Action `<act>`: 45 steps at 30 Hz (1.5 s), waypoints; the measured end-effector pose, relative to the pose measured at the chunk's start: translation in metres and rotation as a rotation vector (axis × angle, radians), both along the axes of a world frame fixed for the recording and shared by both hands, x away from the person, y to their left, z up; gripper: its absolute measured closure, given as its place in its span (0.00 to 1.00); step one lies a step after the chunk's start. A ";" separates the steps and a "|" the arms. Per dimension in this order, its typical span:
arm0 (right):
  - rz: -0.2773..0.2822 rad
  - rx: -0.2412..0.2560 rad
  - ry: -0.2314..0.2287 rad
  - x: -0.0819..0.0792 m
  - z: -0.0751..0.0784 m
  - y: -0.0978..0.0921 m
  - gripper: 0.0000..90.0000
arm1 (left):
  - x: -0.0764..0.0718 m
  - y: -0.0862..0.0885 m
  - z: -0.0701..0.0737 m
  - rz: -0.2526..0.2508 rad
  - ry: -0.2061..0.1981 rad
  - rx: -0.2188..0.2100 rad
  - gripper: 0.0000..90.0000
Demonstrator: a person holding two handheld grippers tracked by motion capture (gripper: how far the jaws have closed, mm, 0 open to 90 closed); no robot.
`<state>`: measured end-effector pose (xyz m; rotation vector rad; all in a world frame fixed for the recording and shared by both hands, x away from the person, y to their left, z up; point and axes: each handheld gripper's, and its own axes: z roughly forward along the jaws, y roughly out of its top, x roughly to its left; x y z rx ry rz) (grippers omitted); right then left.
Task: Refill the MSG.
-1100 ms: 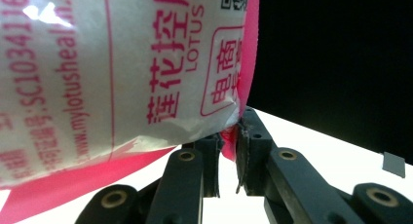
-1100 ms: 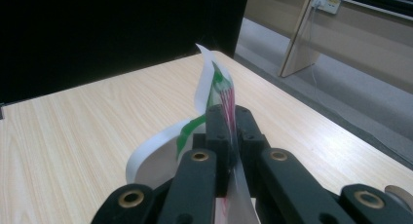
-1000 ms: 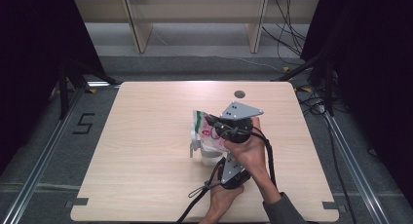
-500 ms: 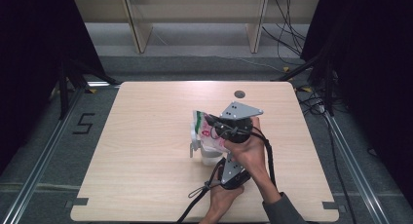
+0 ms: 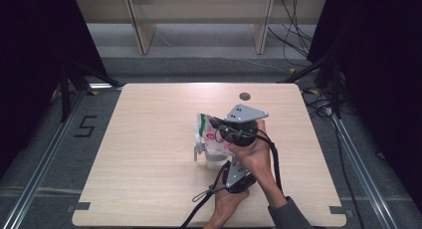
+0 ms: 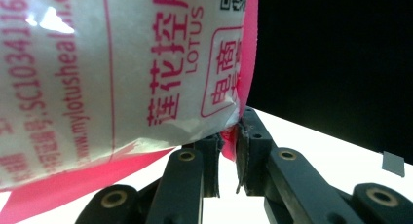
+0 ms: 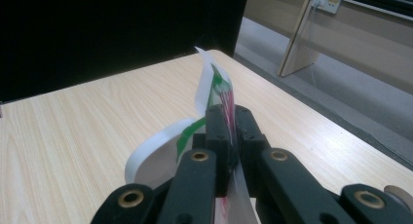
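Jaws on both your grippers are clamped on the bag [image 5: 211,134]: right gripper [image 5: 222,125] pinches its top edge, left gripper [image 5: 226,165] grips a corner underneath.

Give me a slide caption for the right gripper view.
Right gripper pinching the top edge of a white, pink and green pouch above the wooden table.

A wooden table [image 5: 149,154] with a grommet hole [image 5: 244,96]; shelving [image 5: 199,20] behind.
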<state>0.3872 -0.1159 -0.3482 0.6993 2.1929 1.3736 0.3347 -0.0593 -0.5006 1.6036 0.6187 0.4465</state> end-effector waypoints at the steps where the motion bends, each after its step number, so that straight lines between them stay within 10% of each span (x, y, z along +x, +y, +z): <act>1: -0.011 0.009 0.012 -0.001 0.000 0.000 0.98 | 0.000 0.000 0.000 -0.005 -0.002 0.003 0.89; 45: 0.009 0.004 0.007 0.001 0.001 0.000 0.98 | 0.001 0.001 0.000 -0.004 0.001 -0.001 0.89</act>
